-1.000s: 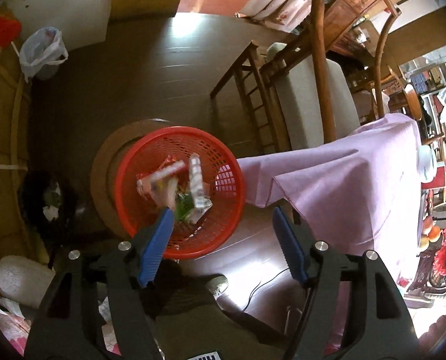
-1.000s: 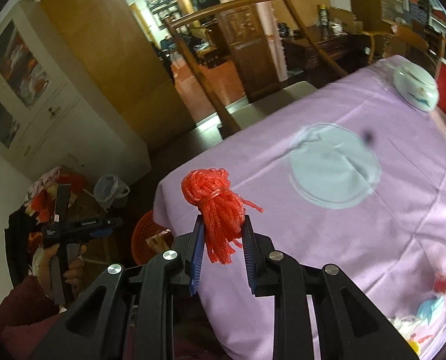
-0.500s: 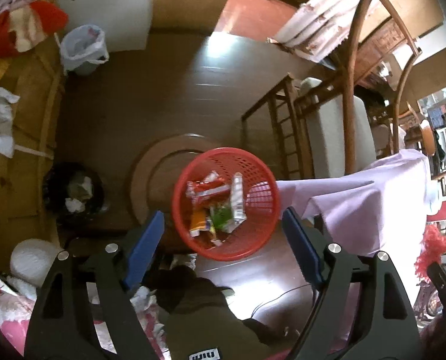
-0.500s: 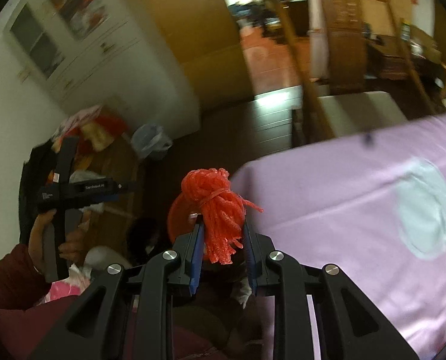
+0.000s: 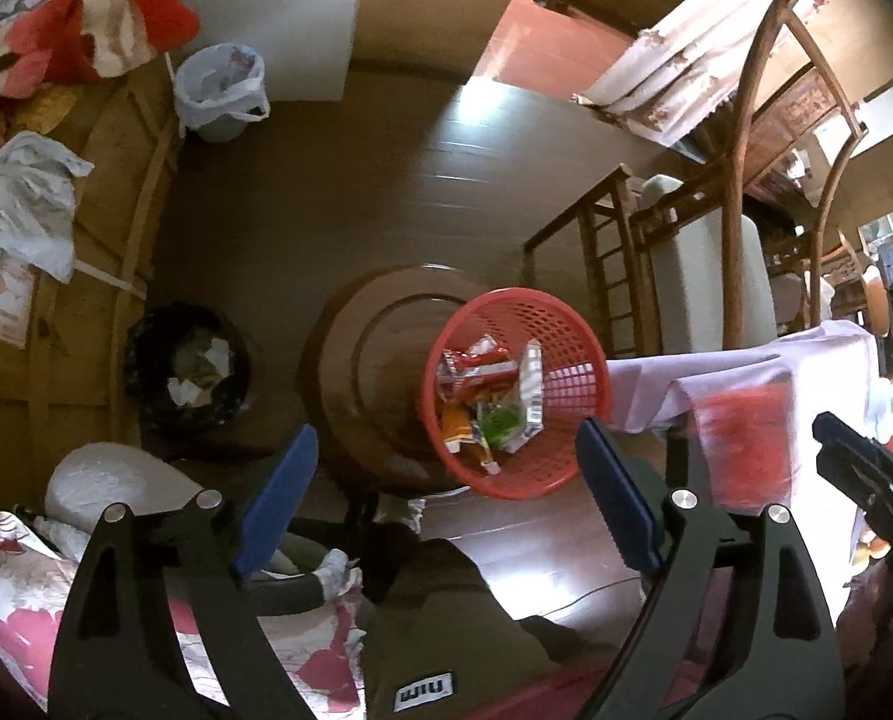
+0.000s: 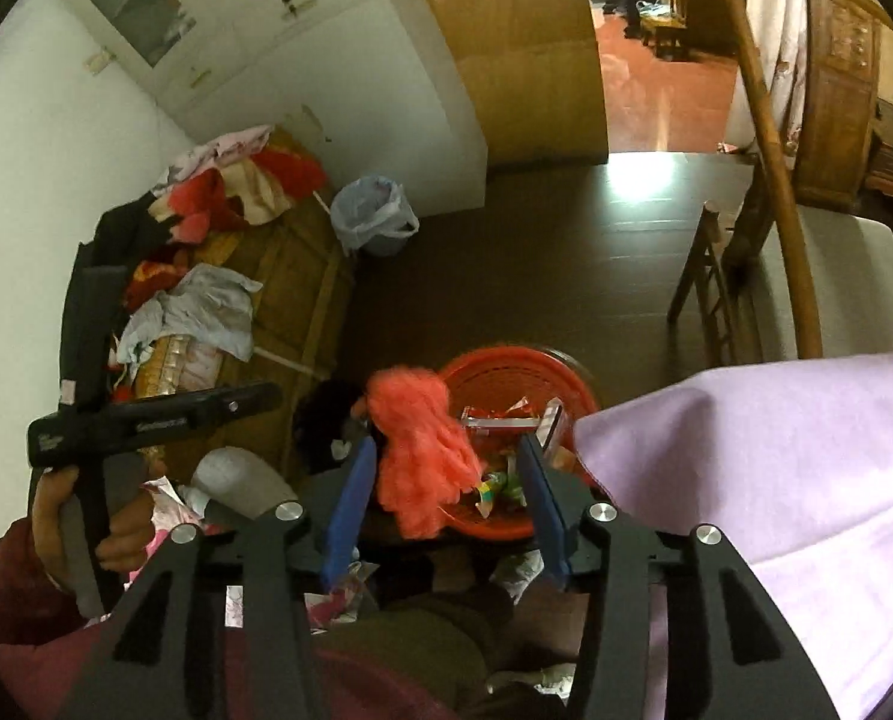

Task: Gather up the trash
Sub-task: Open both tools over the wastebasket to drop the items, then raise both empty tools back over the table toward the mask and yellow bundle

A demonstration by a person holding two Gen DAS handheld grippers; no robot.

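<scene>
Fingers (image 6: 350,498) apart (red mesh bundle (image 6: 425,456) loose)

Dark wood floor (image 5: 338,168). Round wooden stool (image 5: 362,372) on it. Black bin (image 5: 185,369) with crumpled paper left of the stool. Small bin lined with a white plastic bag (image 5: 221,90) near the white cabinet (image 6: 254,42). Clothes pile (image 6: 206,222) on wooden furniture. Wooden chair (image 5: 716,276) with pale cushion beside the purple tablecloth (image 6: 776,468).

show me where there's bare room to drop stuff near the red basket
Free: dark wood floor between the plastic-lined white bin and the wooden chair. Crowded: the red mesh basket holds wrappers; the black bin and the clothes pile fill the left.
</scene>
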